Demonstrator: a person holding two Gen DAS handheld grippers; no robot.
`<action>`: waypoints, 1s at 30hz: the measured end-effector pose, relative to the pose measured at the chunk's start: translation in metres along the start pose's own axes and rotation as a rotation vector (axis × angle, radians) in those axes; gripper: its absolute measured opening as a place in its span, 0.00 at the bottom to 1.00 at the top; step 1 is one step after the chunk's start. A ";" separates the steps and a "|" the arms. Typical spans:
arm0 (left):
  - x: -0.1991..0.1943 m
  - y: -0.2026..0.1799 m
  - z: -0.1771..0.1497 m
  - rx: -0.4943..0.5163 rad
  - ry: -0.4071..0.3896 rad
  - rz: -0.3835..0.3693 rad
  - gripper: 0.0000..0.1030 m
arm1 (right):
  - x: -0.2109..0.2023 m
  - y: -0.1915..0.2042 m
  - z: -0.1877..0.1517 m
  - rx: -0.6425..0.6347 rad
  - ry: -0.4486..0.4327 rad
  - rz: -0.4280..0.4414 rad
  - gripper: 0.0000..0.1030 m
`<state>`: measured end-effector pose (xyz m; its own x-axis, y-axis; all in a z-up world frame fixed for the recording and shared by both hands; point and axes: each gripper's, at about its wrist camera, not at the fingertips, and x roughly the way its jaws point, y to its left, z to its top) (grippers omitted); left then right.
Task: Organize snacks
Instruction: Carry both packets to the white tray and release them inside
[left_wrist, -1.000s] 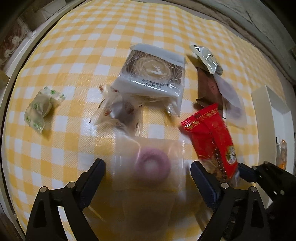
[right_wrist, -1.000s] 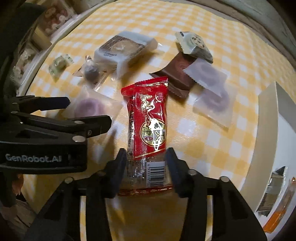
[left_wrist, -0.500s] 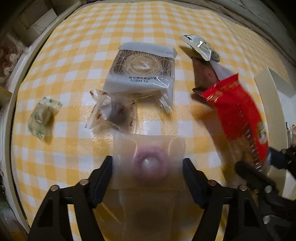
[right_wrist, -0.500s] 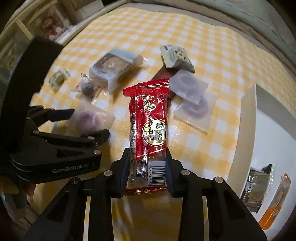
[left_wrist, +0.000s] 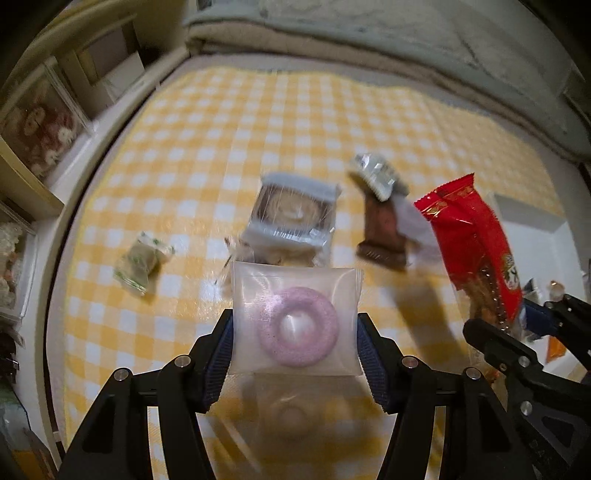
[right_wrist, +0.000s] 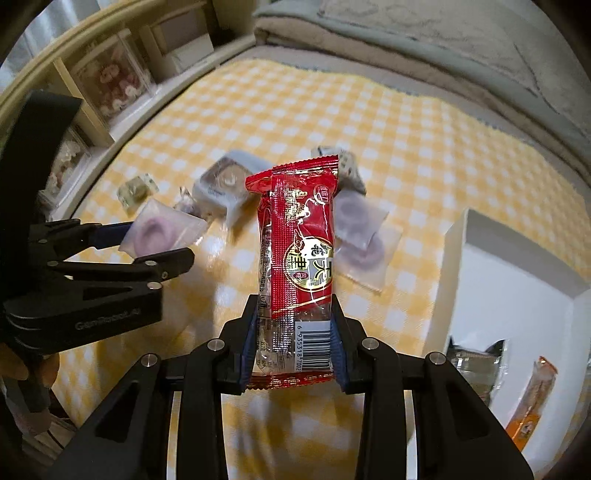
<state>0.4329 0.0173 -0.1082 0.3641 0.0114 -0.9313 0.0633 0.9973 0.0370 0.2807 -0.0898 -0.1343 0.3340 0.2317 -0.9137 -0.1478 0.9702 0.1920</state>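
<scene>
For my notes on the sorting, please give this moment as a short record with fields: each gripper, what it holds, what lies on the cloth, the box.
left gripper: shut on clear packet with pink ring sweet, jaws just closing
right gripper: shut on long red foil snack packet
yellow checked cloth: several wrapped snacks lying loose
white box: at right, some packets inside

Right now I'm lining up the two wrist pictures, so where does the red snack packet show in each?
Left wrist: the red snack packet stands at the right edge, rising from the right gripper.
Right wrist: it fills the centre, barcode end clamped between the fingers.
Shared landmark: the clear packet with the pink ring, bottom centre in the left view, at mid-left in the right view.
</scene>
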 end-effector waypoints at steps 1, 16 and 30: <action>-0.007 -0.002 -0.001 0.001 -0.016 -0.004 0.59 | -0.004 -0.001 0.000 0.000 -0.011 -0.001 0.33; -0.093 -0.031 -0.022 0.021 -0.207 -0.121 0.59 | -0.083 -0.054 -0.017 0.057 -0.178 -0.078 0.33; -0.117 -0.109 -0.030 0.087 -0.268 -0.242 0.59 | -0.133 -0.140 -0.072 0.190 -0.229 -0.198 0.33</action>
<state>0.3551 -0.0903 -0.0141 0.5584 -0.2547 -0.7895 0.2515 0.9589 -0.1315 0.1903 -0.2618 -0.0657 0.5417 0.0264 -0.8401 0.1096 0.9887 0.1018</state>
